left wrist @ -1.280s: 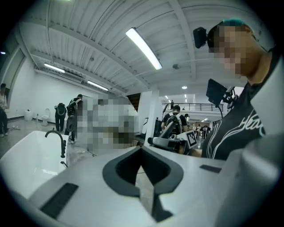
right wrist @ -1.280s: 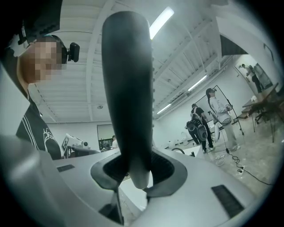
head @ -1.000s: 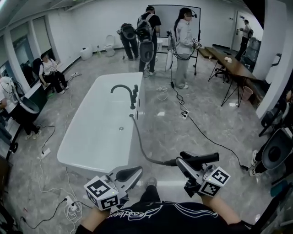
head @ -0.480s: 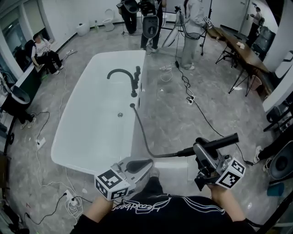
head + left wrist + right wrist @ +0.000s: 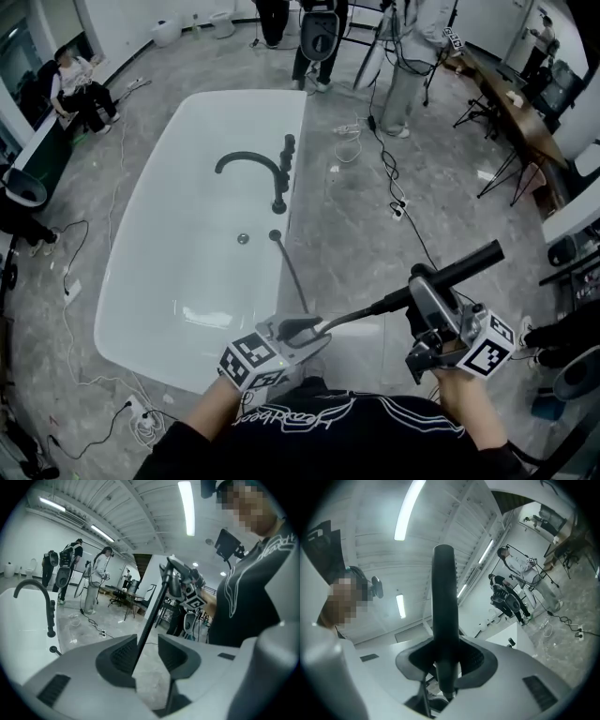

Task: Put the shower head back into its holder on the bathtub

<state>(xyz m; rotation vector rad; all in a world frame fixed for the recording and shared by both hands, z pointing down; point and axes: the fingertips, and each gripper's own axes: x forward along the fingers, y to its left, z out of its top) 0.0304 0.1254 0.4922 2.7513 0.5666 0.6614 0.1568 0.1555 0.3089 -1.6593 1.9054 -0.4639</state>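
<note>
– While the person stands at the near end of the white bathtub (image 5: 178, 281), where is the shower head?
– The black shower head (image 5: 461, 264) is outside the tub, its handle pinched in the right gripper (image 5: 420, 281).
– And the left gripper (image 5: 305, 330)?
– Its jaws are opening, with the thin black hose (image 5: 292, 272) running between them, unpressed. The hose leads back to the tub rim near the black faucet (image 5: 251, 167).
</note>
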